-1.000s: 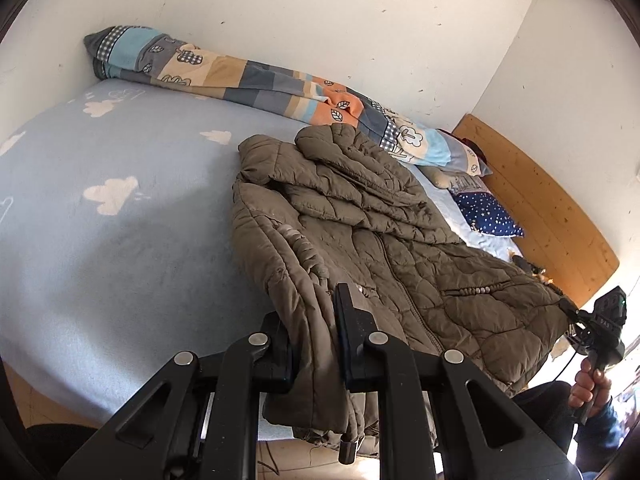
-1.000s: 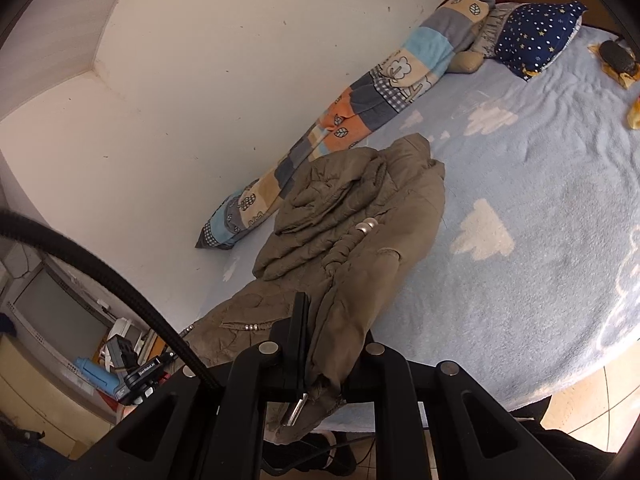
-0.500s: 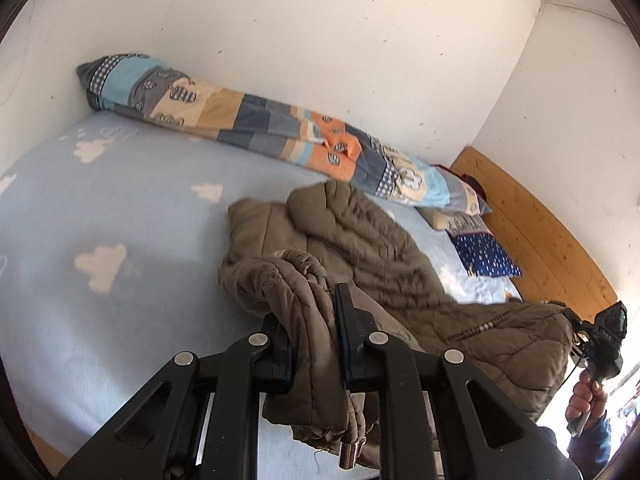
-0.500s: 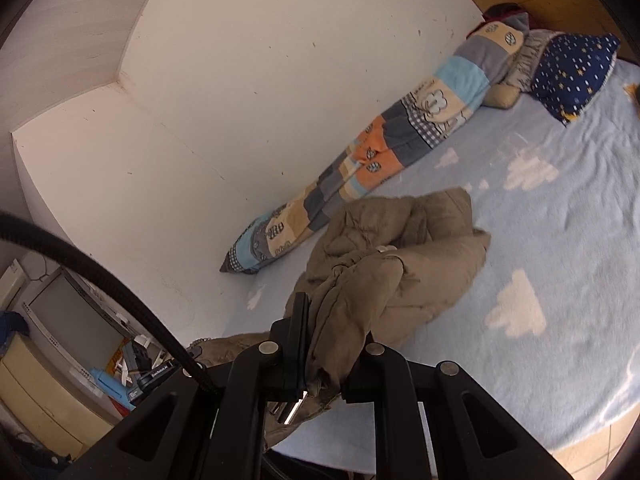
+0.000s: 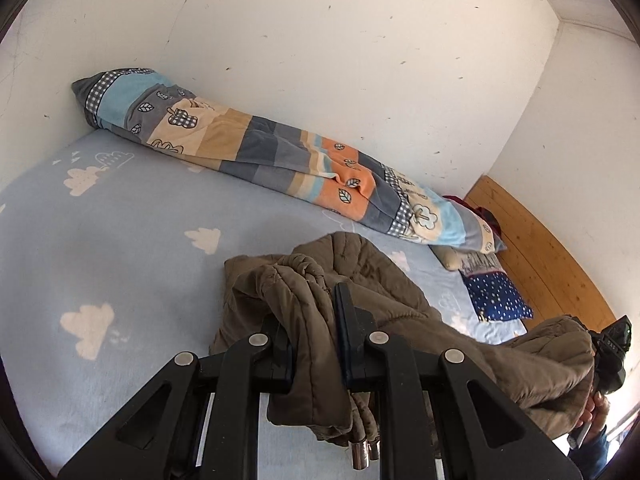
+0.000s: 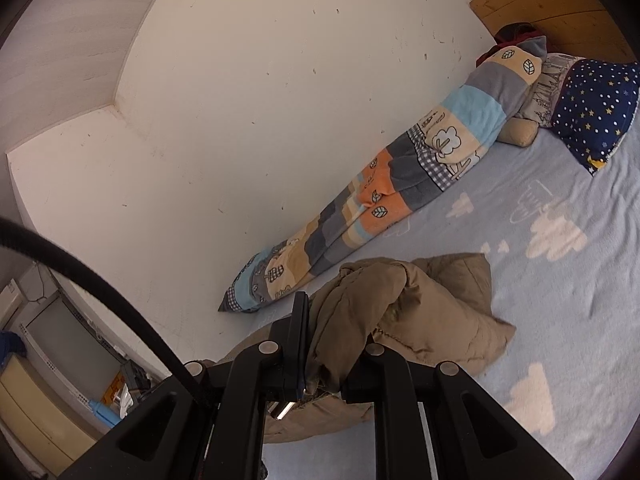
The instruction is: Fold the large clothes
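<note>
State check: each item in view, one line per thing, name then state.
left gripper: shut on jacket hem
right gripper: shut on jacket hem
jacket: hem lifted, far part bunched on bed
patchwork blanket: rolled, lying along wall
star pillow: lying at headboard end

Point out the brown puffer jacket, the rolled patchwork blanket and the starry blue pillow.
brown puffer jacket point(image 5: 384, 280), left wrist view, on the quilted fold above the jaws.
rolled patchwork blanket point(image 5: 348, 184), left wrist view, on its orange patch.
starry blue pillow point(image 6: 596, 108), right wrist view, on its dotted face.
</note>
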`<state>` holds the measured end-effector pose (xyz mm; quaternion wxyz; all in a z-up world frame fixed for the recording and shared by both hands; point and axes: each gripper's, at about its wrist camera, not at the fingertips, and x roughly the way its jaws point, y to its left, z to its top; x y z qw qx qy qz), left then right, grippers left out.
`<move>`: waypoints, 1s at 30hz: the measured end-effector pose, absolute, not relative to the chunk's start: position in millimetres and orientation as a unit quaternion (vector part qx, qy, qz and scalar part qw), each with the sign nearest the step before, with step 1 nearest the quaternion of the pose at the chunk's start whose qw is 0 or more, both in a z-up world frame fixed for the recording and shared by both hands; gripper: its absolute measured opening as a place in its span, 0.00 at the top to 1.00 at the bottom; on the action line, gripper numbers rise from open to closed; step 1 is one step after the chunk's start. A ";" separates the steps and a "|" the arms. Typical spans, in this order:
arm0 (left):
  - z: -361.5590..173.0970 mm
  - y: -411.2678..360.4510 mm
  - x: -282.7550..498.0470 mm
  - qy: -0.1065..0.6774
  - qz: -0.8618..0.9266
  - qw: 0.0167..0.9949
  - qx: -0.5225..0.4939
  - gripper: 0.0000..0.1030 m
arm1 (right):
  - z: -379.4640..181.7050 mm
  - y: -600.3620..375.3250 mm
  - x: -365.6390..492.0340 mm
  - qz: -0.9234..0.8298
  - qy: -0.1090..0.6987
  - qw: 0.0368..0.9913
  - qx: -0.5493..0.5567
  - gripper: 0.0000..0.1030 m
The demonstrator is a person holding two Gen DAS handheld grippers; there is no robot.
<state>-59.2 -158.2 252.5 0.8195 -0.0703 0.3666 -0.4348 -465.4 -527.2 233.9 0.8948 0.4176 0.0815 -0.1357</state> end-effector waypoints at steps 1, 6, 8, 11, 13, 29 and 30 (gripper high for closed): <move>252.4 -163.3 -53.6 0.367 -0.433 0.820 -0.071 0.84 | 233.7 -533.4 -459.6 -0.136 0.079 0.894 0.419 0.88; 248.3 -191.3 -27.3 0.371 -0.422 0.823 -0.076 0.84 | 228.3 -561.8 -436.0 -0.144 0.063 0.888 0.432 0.88; 245.0 -203.2 -17.1 0.372 -0.420 0.824 -0.079 0.84 | 222.5 -572.9 -428.8 -0.148 0.056 0.885 0.439 0.88; 238.0 -220.9 -2.0 0.373 -0.411 0.828 -0.079 0.84 | 210.6 -593.8 -414.5 -0.158 0.043 0.876 0.454 0.88; 230.3 -231.2 8.5 0.375 -0.403 0.831 -0.081 0.84 | 203.9 -605.3 -405.3 -0.166 0.040 0.873 0.456 0.88; 129.6 -291.7 75.0 0.435 -0.354 0.826 -0.055 0.83 | 111.4 -676.3 -331.8 -0.229 0.075 0.826 0.510 0.88; 126.2 -293.9 77.1 0.437 -0.354 0.825 -0.053 0.82 | 107.3 -678.6 -329.2 -0.232 0.077 0.822 0.514 0.88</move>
